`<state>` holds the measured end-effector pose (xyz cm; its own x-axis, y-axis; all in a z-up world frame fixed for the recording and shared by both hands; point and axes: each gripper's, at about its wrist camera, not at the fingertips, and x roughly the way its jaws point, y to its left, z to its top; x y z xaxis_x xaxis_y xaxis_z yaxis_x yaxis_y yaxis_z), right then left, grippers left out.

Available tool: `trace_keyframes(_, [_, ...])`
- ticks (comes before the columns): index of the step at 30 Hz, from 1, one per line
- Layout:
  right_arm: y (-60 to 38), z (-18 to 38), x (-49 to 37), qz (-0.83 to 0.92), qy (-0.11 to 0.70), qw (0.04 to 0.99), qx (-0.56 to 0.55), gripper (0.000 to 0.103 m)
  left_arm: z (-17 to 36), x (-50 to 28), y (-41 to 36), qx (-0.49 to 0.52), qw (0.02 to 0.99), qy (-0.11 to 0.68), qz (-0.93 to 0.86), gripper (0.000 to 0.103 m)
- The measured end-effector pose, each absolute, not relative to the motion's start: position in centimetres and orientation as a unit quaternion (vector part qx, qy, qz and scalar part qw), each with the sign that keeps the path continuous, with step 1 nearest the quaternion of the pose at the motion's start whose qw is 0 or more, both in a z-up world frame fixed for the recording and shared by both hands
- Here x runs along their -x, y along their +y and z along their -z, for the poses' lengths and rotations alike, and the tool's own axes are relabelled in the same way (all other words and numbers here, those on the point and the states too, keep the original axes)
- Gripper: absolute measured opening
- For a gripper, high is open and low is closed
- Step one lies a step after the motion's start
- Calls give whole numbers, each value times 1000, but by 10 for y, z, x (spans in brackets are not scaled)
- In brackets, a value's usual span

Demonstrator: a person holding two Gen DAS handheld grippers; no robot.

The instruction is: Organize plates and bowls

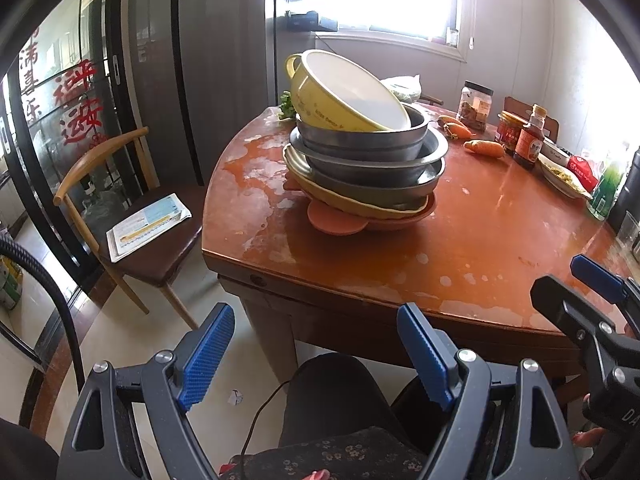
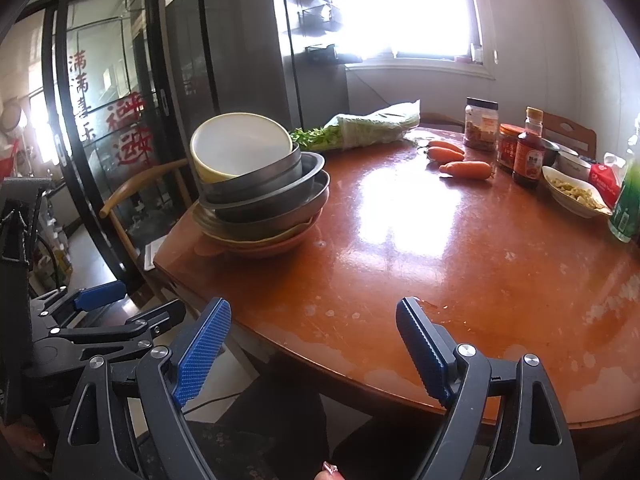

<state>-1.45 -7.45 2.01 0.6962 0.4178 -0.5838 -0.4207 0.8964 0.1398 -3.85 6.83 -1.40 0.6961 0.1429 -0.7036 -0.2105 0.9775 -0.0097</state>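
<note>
left tool (image 1: 316, 354) wide open, empty; right tool (image 2: 314, 350) likewise | bowl stack (image 1: 362, 152) ahead on table (image 1: 460, 248), apparently well apart

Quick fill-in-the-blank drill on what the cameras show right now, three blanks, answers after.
1. The top bowl of the stack is coloured ____.
2. Both the left gripper and the right gripper stand ____, holding nothing.
3. Near the sauce bottle lie orange ____ on the table.

Missing words: yellow; open; carrots
</note>
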Motion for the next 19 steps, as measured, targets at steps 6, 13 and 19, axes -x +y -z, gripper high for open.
trace_keyframes(6, [-73,-20,15,-227,317,921,4,86,14,39,66,43,920,379,-95,83])
trace_keyframes(13, [-74,-20,15,-227,318,920,2,86,15,39,66,42,919,379,-97,83])
trace_keyframes(19, [-75,-20,16,-225,317,921,2,86,14,40,64,38,921,374,-102,83])
